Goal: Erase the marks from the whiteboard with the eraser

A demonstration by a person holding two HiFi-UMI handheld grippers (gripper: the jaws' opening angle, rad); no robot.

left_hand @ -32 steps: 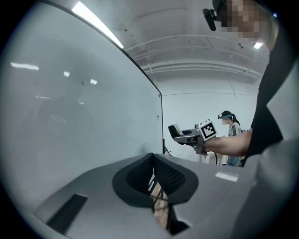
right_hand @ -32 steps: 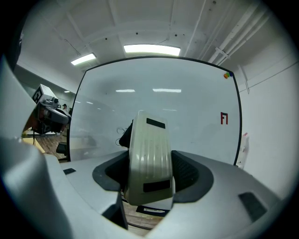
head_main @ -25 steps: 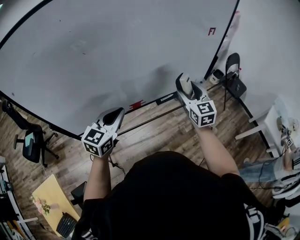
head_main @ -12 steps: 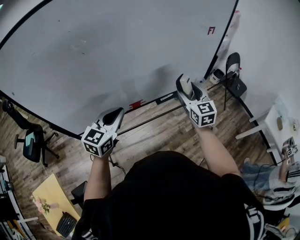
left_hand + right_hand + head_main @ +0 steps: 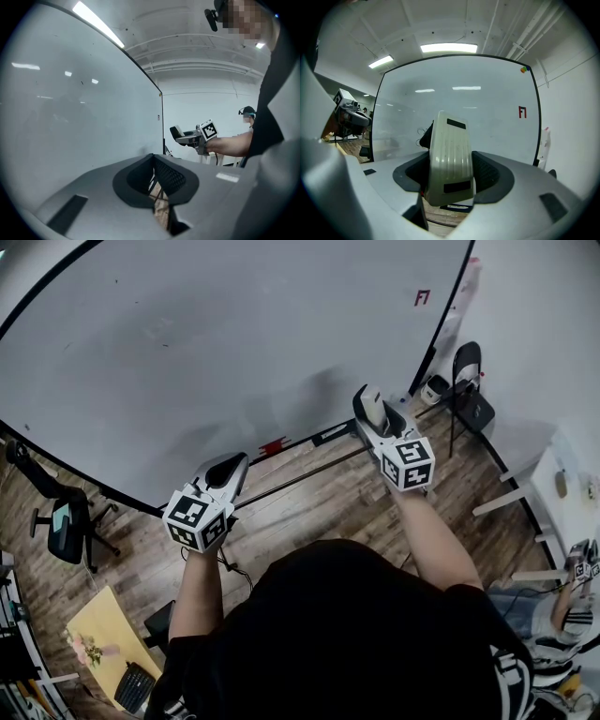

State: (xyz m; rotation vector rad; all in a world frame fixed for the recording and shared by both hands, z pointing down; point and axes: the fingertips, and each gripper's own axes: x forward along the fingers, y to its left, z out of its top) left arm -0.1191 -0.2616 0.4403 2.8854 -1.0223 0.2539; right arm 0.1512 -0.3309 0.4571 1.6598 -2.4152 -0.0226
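Observation:
The whiteboard (image 5: pixel 234 352) fills the upper head view. It carries a small red mark (image 5: pixel 424 299) near its right edge and a faint grey smudge (image 5: pixel 159 329) at upper left. My right gripper (image 5: pixel 371 407) is shut on the cream eraser (image 5: pixel 374 409), held a little short of the board's lower right part. In the right gripper view the eraser (image 5: pixel 449 157) stands upright between the jaws, and the red mark (image 5: pixel 522 112) is up to the right. My left gripper (image 5: pixel 230 468) hovers by the board's lower edge, shut with nothing in it (image 5: pixel 153 161).
A red object (image 5: pixel 272 446) and a black object (image 5: pixel 333 435) lie along the board's lower rail. A black office chair (image 5: pixel 61 521) stands at the left and a black chair (image 5: pixel 466 381) at the right. A yellow table (image 5: pixel 98 648) is lower left; a person (image 5: pixel 572 587) is at the right edge.
Both grippers have held almost still. The person at the right edge has shifted down toward the lower corner of the head view.

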